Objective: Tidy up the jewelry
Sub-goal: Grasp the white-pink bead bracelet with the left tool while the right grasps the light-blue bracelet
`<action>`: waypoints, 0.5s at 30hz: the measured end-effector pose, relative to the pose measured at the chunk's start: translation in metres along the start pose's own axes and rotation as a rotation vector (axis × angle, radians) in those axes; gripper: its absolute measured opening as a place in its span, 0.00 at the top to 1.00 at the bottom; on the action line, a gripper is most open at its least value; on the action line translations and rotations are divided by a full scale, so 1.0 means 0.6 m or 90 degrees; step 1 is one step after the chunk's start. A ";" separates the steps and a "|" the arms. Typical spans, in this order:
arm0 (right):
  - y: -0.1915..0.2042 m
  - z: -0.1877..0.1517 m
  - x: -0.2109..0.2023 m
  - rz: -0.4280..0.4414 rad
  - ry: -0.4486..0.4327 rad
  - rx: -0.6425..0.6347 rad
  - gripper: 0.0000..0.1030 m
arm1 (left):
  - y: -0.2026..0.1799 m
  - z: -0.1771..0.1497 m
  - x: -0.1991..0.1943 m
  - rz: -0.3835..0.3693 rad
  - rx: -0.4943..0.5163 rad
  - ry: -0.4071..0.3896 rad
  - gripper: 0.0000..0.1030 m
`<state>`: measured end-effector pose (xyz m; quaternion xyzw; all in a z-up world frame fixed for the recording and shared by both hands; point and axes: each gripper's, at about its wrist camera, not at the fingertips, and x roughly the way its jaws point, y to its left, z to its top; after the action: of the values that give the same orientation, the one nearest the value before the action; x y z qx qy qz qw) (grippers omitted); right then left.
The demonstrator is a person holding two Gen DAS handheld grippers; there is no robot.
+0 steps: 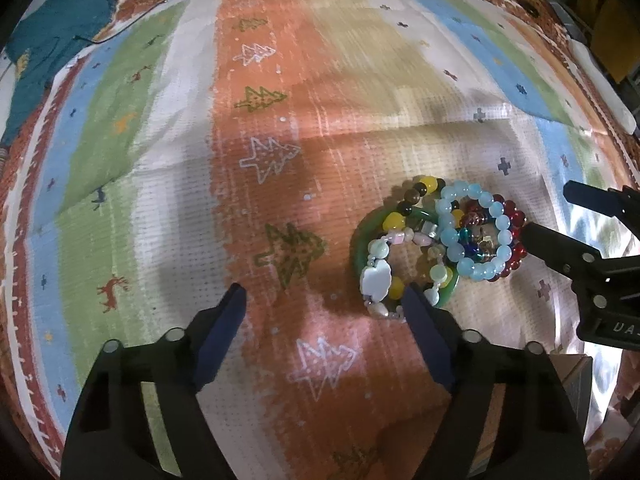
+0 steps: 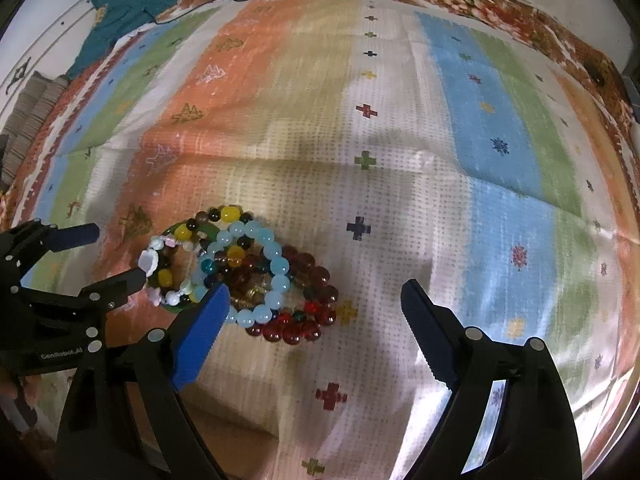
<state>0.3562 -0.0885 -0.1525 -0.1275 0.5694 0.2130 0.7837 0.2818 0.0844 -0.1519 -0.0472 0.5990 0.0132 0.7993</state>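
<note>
While both my grippers hung open and empty over the heap of tangled beaded bracelets on the striped patterned cloth, I judged the left gripper should straddle only the green bangle's edge (the right gripper pinning red beads).
</note>
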 end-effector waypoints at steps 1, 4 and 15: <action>0.001 0.001 0.004 0.001 0.003 -0.002 0.15 | -0.001 0.000 0.003 -0.003 0.000 0.002 0.36; 0.004 0.006 0.017 0.001 0.014 -0.009 0.21 | 0.000 0.002 0.013 -0.024 -0.002 0.010 0.43; 0.013 0.021 0.043 0.022 0.027 -0.023 0.50 | -0.013 0.014 0.020 -0.036 0.014 0.004 0.72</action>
<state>0.3699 -0.0714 -0.1722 -0.1361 0.5839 0.2336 0.7655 0.2937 0.0768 -0.1605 -0.0554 0.5999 -0.0164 0.7980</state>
